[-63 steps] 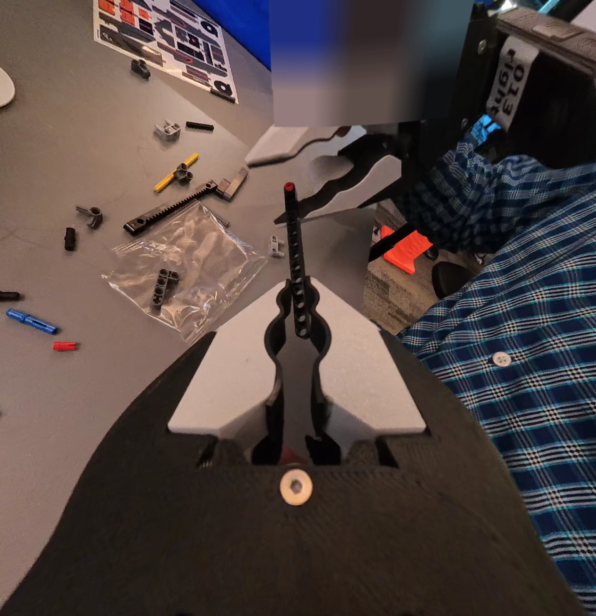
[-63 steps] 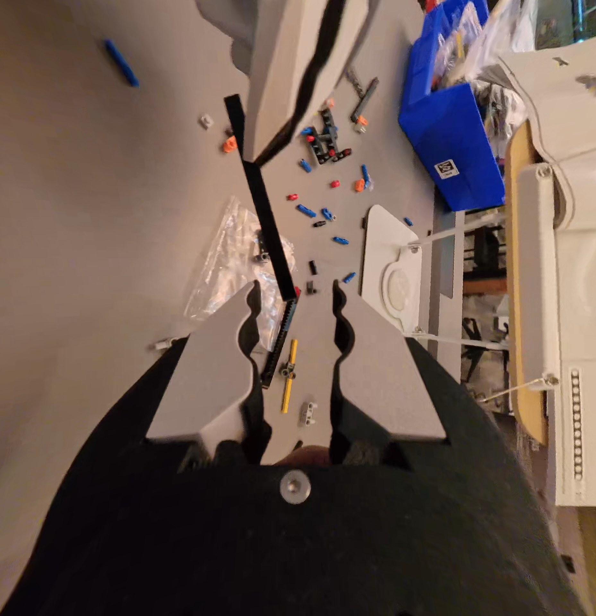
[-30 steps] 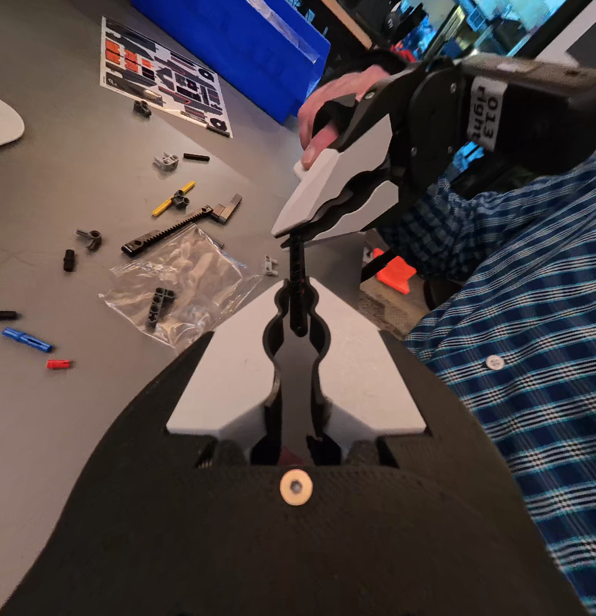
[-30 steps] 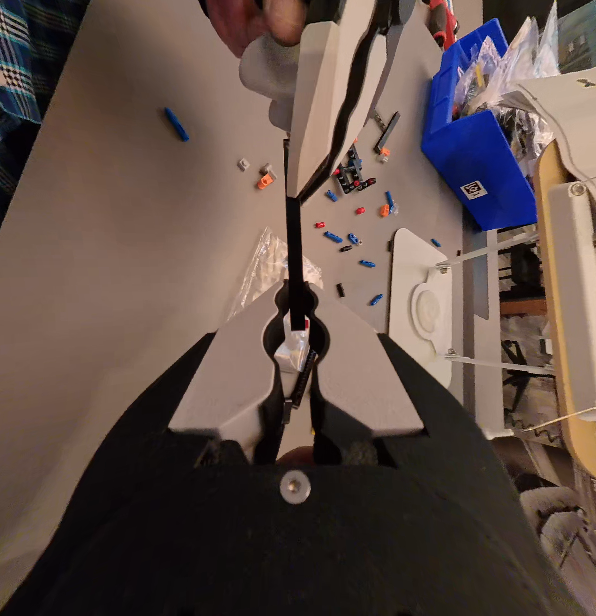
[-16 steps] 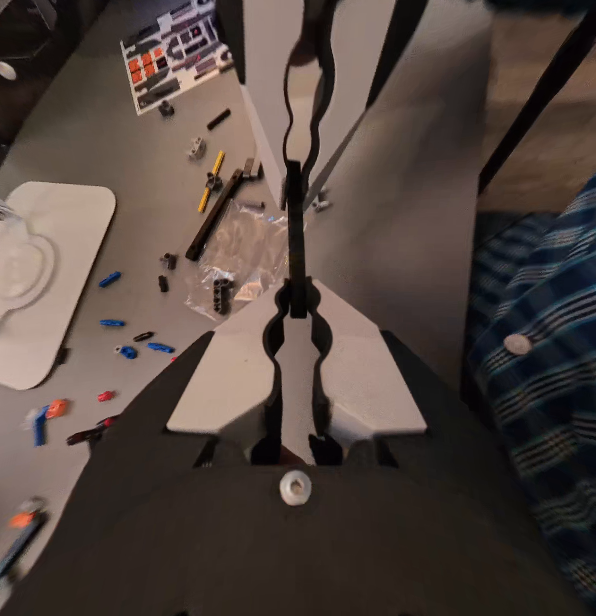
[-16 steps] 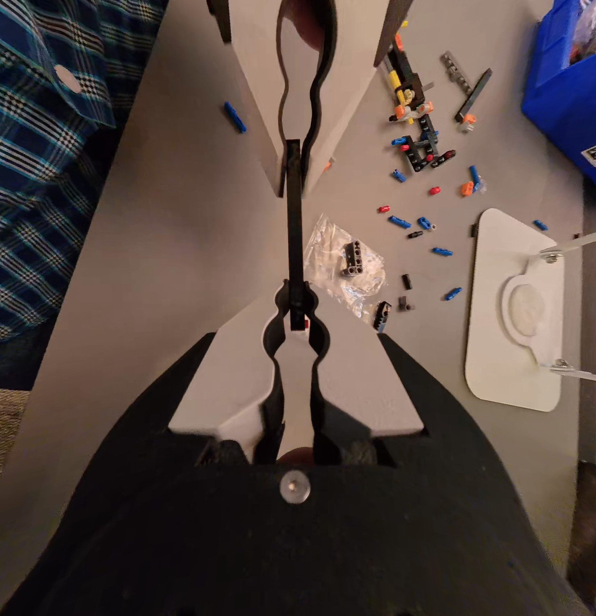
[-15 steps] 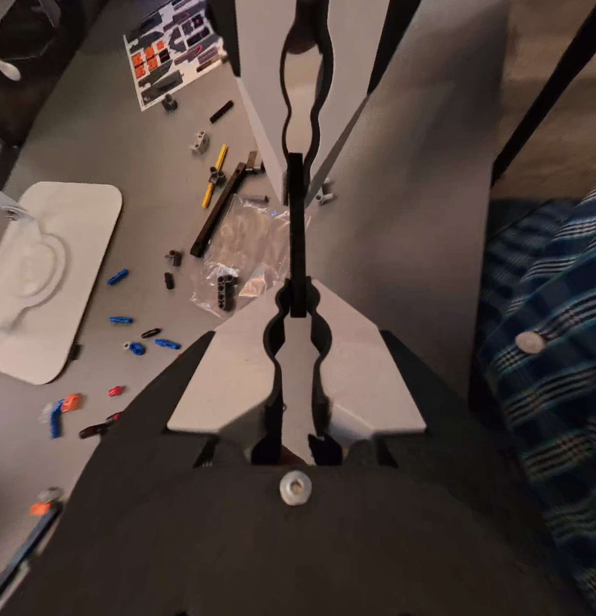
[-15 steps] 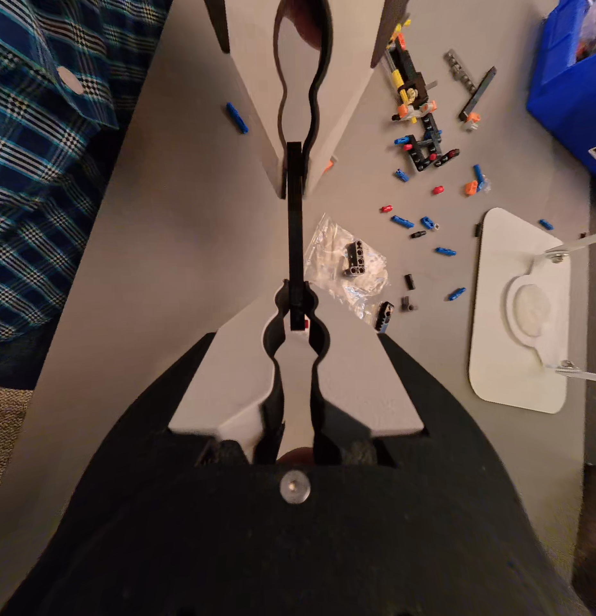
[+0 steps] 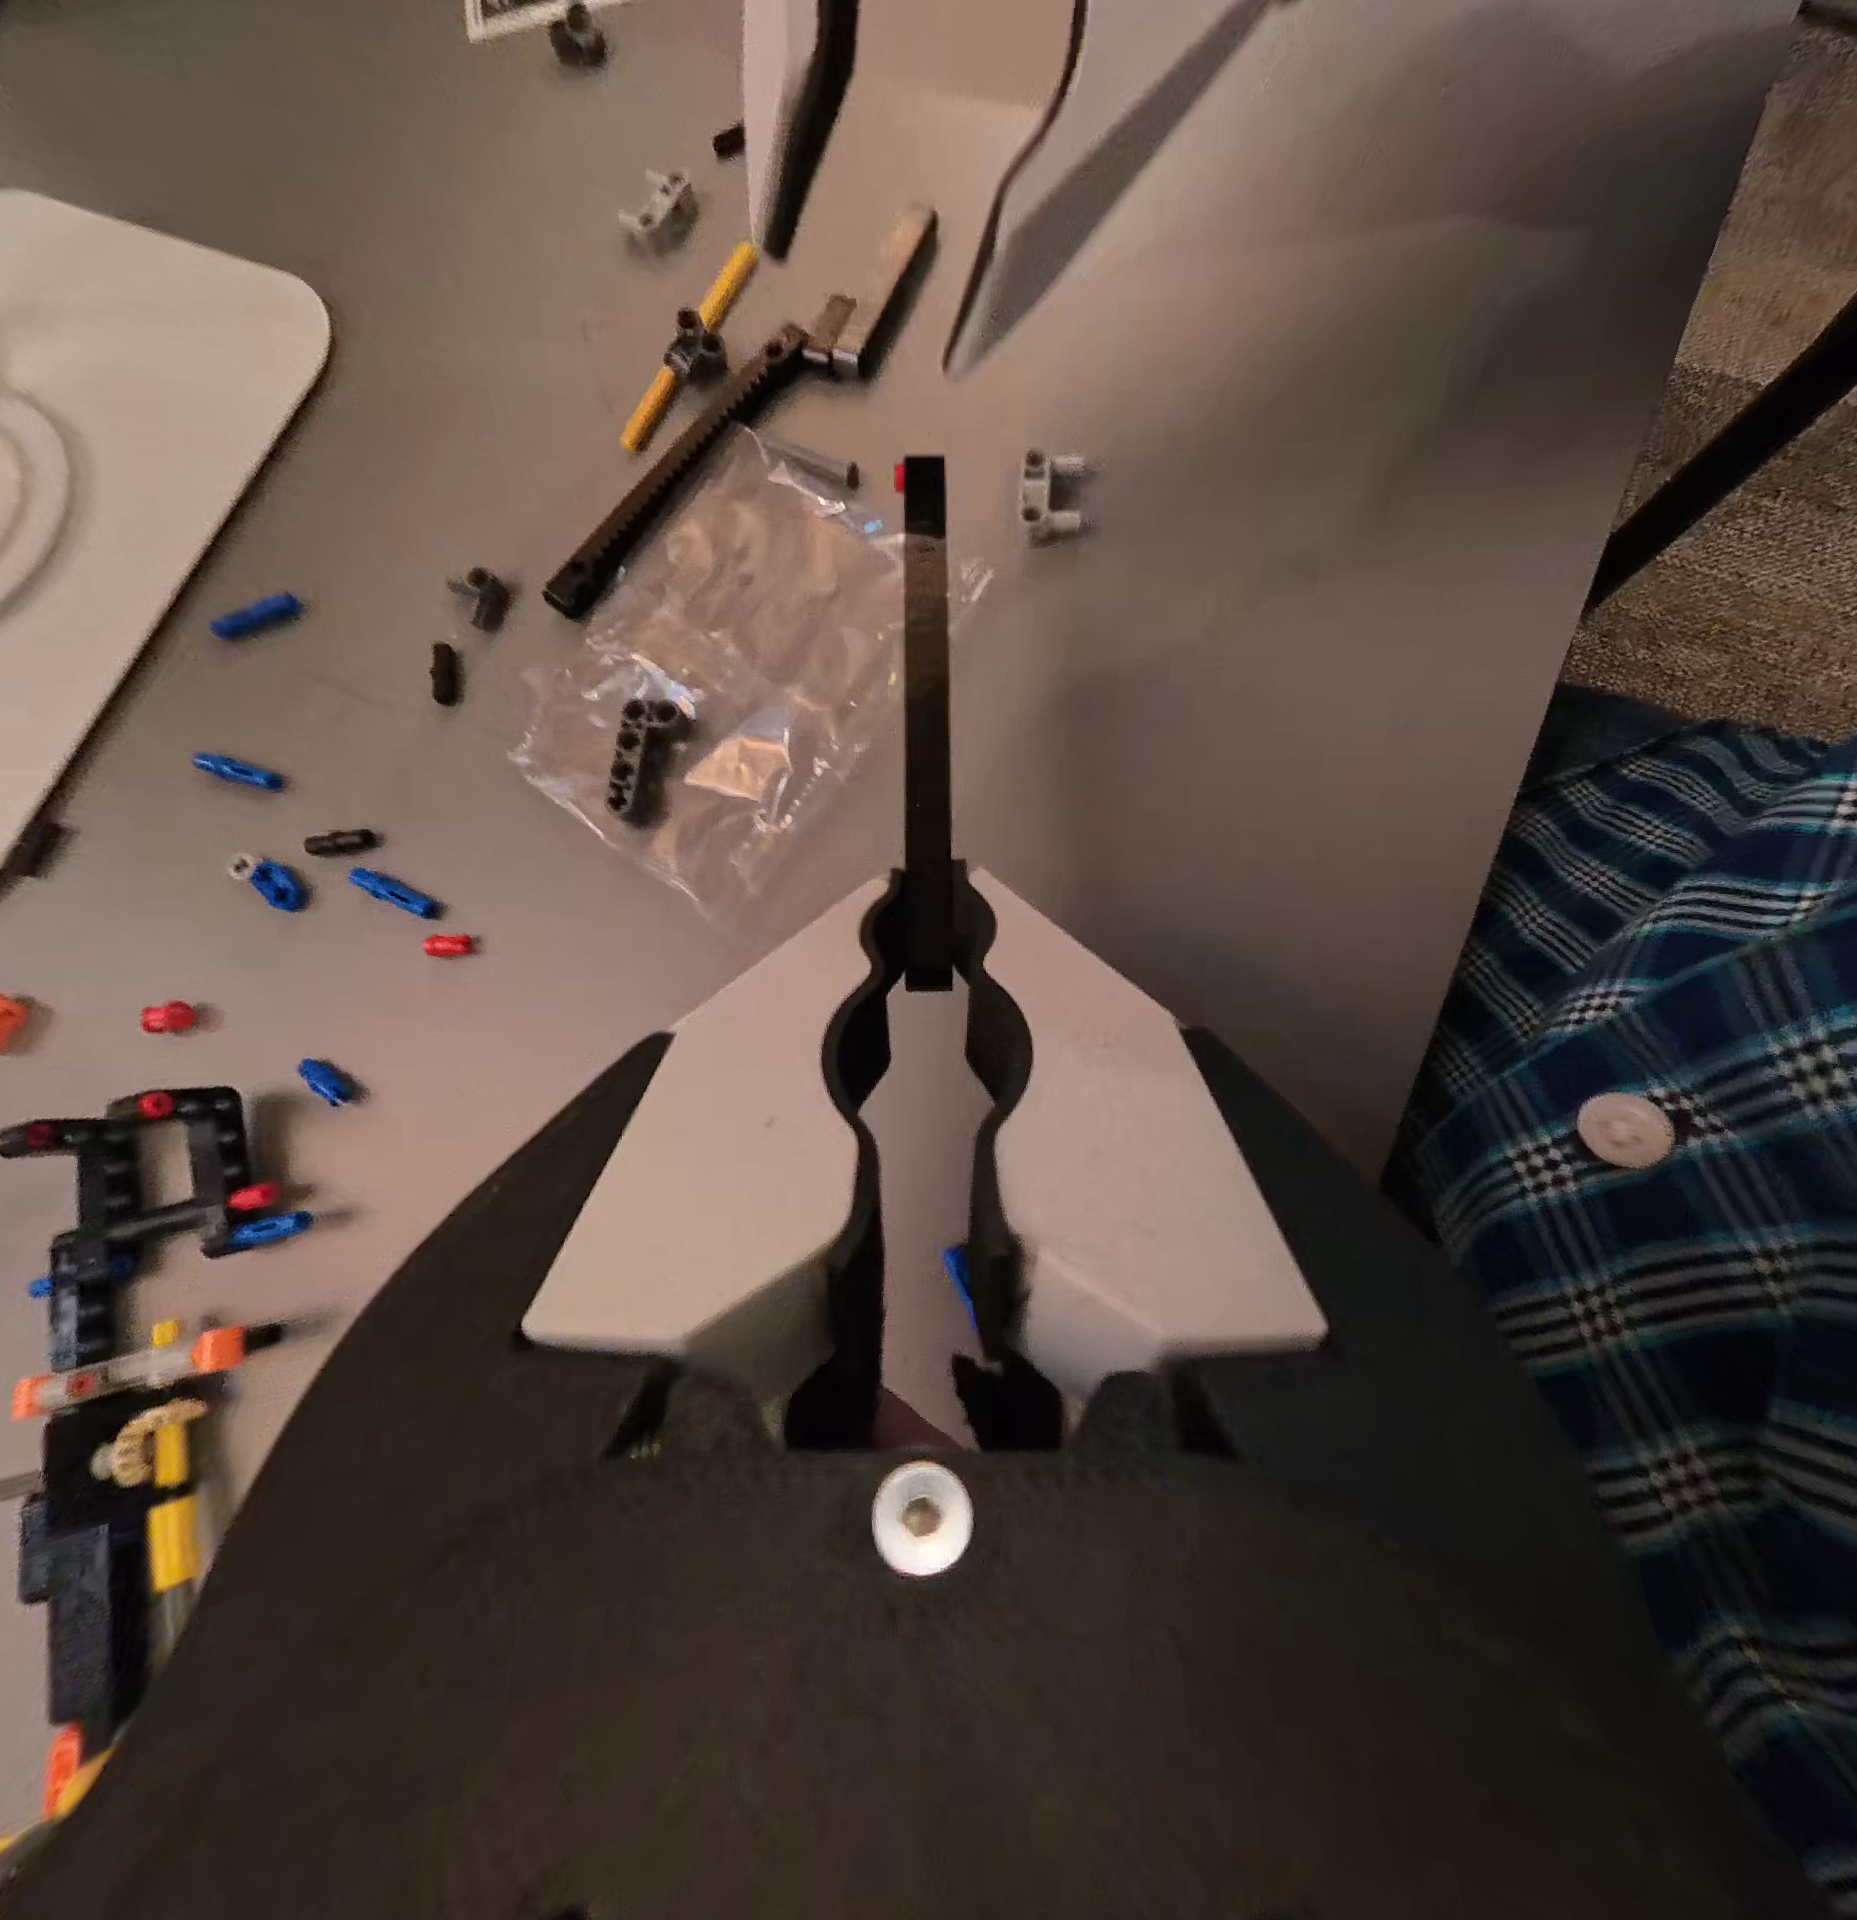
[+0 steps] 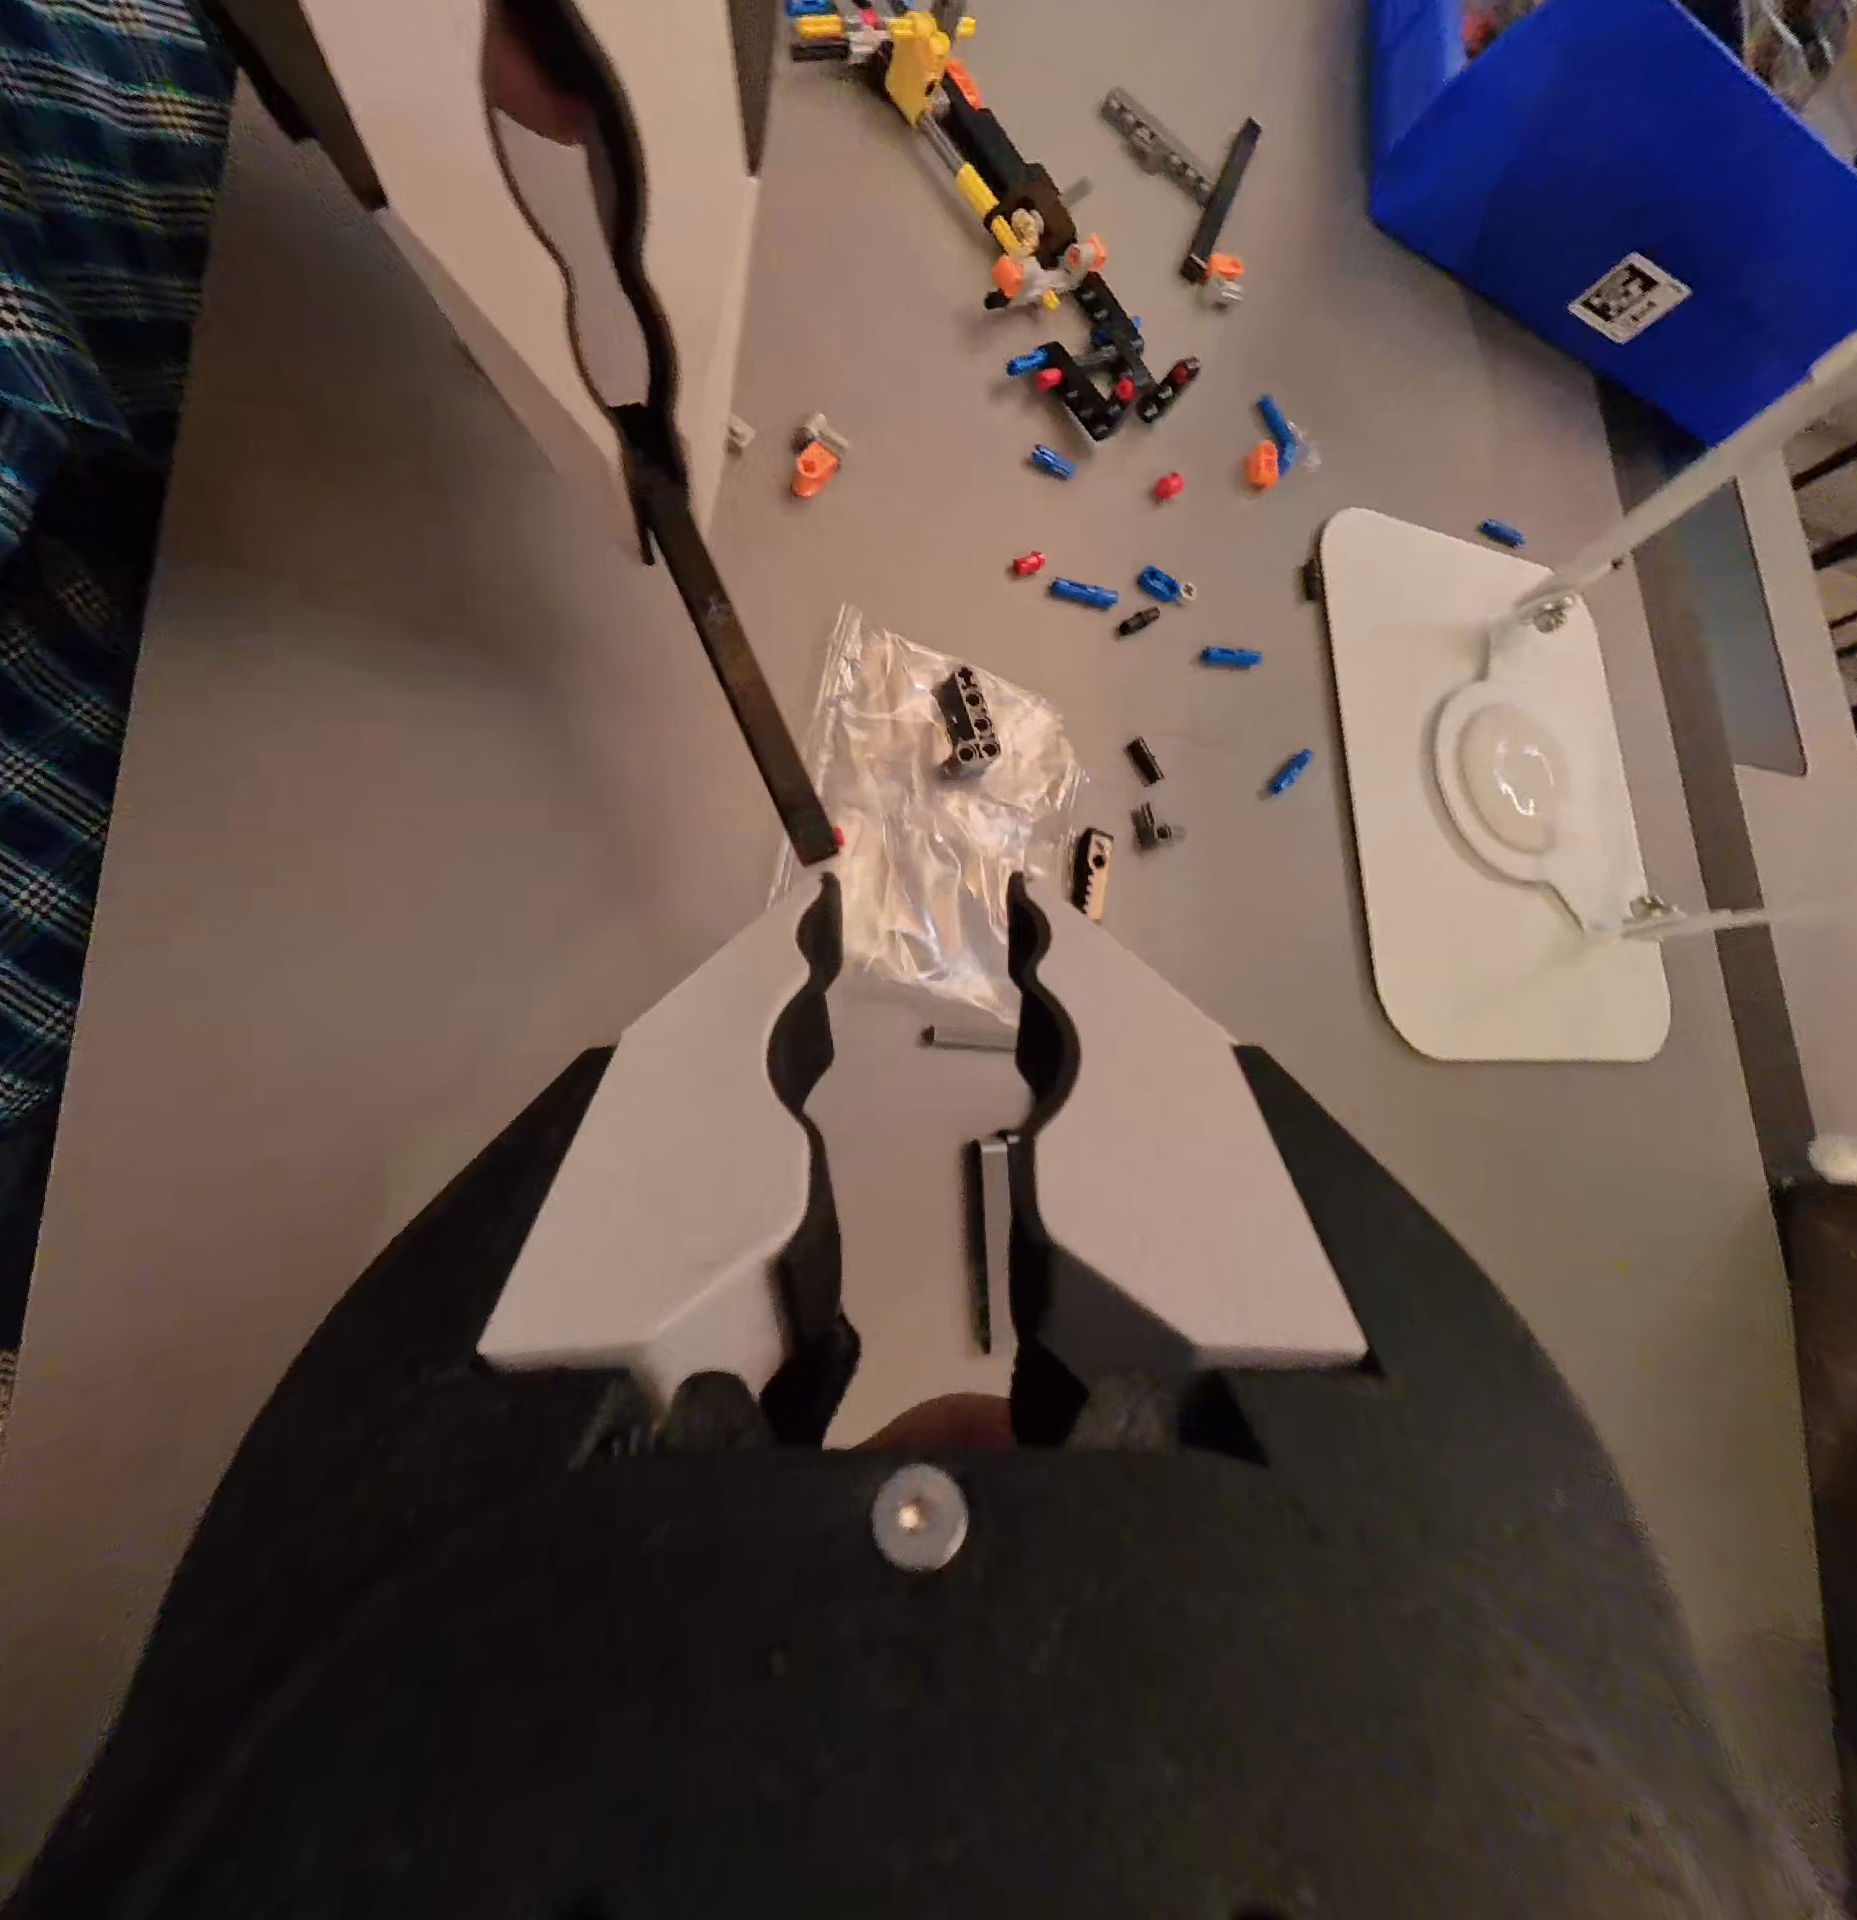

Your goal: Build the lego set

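My left gripper [image 9: 926, 894] is shut on one end of a long black beam [image 9: 924, 707] and holds it above the grey table. A small red pin [image 9: 900, 477] sits in the beam's far end. My right gripper [image 10: 919, 888] is open and empty, its tips just short of that far end. In the right wrist view the beam [image 10: 726, 665] runs up and left to the left gripper [image 10: 638, 436], with the red pin [image 10: 837, 836] nearest me. In the left wrist view the right gripper's fingers [image 9: 784, 135] stand apart beyond the beam.
A clear plastic bag [image 9: 758, 675] holding a black L-beam lies under the beam. A black rack [image 9: 685, 468], a yellow axle [image 9: 685, 348], loose pins, a partial assembly [image 10: 1017, 218], a white stand base [image 10: 1475, 935] and a blue bin [image 10: 1630, 197] lie around. A plaid sleeve [image 9: 1682, 1247] is at the right. My left tips are about 20 cm from the yellow axle [image 9: 685, 348], my right tips only 10 cm.
My right gripper, shut on the beam's far end half a second ago, has opened and drawn back off it. My left gripper keeps hold of the beam.
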`<state>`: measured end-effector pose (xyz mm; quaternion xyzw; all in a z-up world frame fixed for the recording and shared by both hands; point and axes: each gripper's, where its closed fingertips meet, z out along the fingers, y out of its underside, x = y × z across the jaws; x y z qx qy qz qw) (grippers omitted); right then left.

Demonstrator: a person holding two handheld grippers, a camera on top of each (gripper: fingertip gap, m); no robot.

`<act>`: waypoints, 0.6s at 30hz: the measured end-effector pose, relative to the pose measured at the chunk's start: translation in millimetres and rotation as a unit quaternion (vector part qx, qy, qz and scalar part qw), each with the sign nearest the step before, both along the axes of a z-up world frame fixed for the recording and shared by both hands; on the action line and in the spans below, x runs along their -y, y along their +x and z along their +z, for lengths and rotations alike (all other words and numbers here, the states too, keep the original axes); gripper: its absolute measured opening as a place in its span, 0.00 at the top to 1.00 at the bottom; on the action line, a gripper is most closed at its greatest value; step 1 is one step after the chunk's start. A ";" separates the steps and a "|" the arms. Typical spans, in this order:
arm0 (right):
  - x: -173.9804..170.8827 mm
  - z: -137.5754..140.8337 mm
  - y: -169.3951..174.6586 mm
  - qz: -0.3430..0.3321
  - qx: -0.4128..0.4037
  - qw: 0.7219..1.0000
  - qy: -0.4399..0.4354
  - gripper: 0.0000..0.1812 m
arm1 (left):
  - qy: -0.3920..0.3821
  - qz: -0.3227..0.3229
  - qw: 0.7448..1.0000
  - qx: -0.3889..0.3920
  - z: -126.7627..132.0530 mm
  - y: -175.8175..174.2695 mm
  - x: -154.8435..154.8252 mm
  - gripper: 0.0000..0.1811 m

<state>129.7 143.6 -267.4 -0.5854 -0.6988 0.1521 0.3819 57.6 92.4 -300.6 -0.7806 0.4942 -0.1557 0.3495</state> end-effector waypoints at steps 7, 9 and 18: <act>0.3 -4.6 18.8 -0.045 -0.020 0.999 -0.017 0.84 | 0.011 0.039 0.998 -0.049 -23.1 -9.8 5.4 0.97; -1.1 -6.8 20.3 -0.054 -0.020 0.998 -0.017 0.84 | 0.016 0.059 0.997 -0.053 -25.3 -13.4 4.6 0.97; -26.1 0.5 -11.0 -0.079 -0.026 0.996 -0.014 0.83 | 0.012 0.108 0.992 -0.062 -37.2 -26.9 0.1 0.94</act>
